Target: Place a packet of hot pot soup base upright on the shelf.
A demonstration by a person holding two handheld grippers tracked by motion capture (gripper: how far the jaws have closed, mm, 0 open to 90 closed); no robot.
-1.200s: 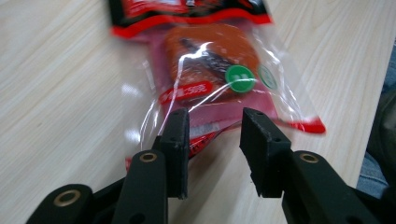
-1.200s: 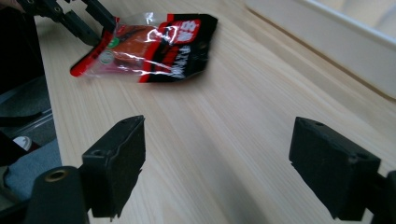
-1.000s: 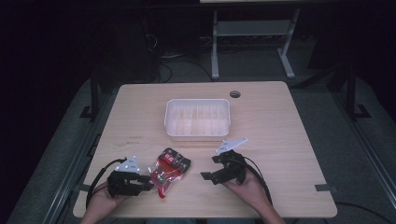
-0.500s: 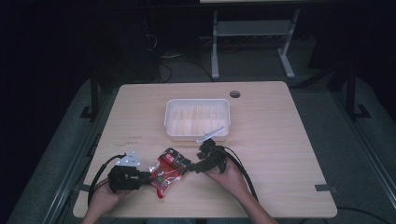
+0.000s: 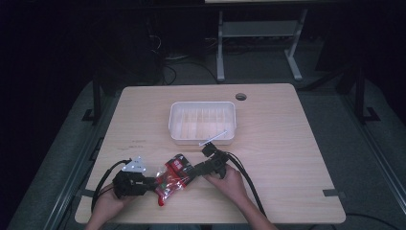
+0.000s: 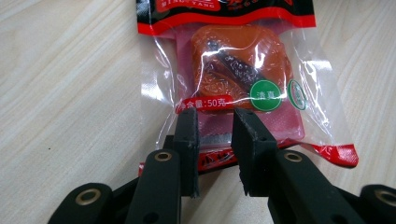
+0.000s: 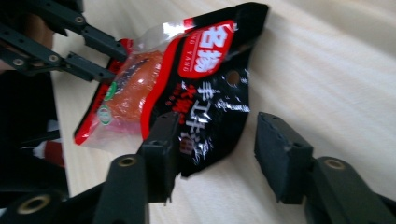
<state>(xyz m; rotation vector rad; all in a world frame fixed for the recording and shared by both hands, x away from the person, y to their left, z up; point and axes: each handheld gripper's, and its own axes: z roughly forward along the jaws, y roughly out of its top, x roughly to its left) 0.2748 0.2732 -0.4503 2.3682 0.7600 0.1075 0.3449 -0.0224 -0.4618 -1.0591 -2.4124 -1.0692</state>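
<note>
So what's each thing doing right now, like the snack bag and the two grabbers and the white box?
Snack packet: sealed, lying flat on the table, pinched at one end.
Left gripper: shut on the packet's bottom edge.
Right gripper: jaws just closing, still apart, straddling the packet's black top corner without pressing it.
White tray: upright, nothing visible inside.
</note>
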